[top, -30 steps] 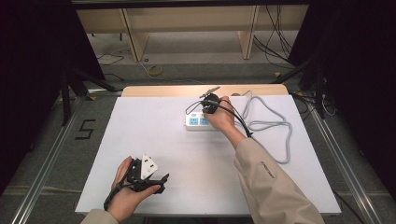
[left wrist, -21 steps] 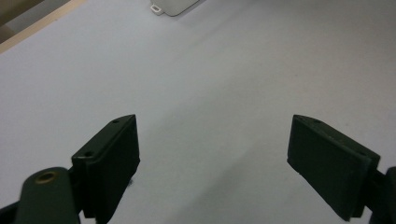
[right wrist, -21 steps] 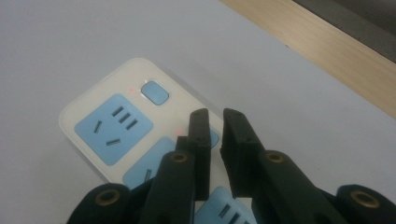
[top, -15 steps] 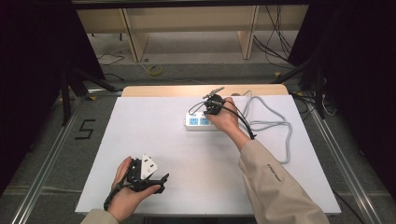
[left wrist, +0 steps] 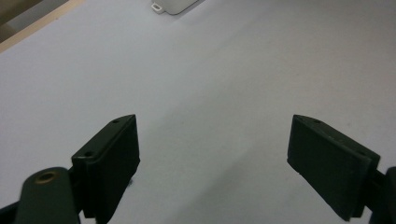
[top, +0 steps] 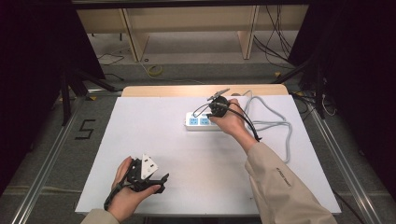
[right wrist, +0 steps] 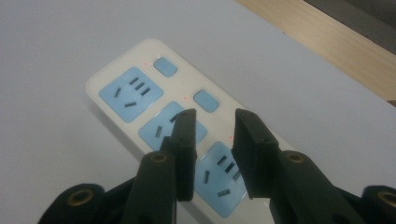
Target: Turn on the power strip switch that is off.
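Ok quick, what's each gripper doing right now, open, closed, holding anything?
Left gripper: jaws wide open, holding nothing, over the bare white tabletop.
Right gripper: jaws partly open, holding nothing, over the power strip.

I work at a white table (top: 163,140) with a wooden far edge; beyond it stand pale shelves (top: 187,18), cables (top: 275,42) on grey floor (top: 42,140), darkness left and right
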`<control>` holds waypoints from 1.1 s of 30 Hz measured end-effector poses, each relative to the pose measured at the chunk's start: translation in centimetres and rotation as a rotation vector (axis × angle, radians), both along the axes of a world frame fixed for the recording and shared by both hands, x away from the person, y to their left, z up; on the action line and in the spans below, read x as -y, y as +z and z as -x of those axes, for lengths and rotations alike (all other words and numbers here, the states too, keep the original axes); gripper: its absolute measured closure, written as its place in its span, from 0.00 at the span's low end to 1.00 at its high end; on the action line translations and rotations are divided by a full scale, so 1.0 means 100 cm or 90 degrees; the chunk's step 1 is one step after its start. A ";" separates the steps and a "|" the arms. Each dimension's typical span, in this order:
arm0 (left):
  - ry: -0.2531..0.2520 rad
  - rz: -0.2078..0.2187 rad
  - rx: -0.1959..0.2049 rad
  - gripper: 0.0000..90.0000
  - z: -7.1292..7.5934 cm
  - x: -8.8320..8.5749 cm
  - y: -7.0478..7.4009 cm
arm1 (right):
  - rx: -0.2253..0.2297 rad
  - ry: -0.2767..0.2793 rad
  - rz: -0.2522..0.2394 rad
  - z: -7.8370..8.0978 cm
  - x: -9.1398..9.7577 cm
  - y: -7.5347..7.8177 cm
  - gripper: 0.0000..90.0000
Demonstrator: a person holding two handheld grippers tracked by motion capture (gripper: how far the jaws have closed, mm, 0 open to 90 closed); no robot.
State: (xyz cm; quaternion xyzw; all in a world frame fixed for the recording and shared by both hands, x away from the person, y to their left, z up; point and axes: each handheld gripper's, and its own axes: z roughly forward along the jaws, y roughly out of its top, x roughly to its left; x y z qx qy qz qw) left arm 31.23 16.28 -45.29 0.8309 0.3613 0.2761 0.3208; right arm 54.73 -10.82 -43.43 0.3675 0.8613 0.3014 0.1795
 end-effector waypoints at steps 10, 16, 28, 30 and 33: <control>0.000 0.000 0.000 0.18 0.000 0.001 0.000 | -0.005 0.007 -0.003 0.015 0.010 0.002 0.75; -0.003 -0.007 -0.004 0.18 0.000 0.001 0.000 | -0.004 0.006 -0.006 0.019 0.016 0.003 0.73; -0.001 -0.004 -0.002 0.18 0.000 0.001 0.000 | 0.001 0.007 -0.022 0.034 0.027 0.010 0.71; -0.001 -0.004 -0.001 0.18 0.000 0.001 0.000 | 0.002 0.007 -0.026 0.037 0.030 0.011 0.71; 0.000 -0.004 -0.002 0.18 0.000 0.001 0.000 | 0.000 0.005 -0.029 0.041 0.033 0.012 0.70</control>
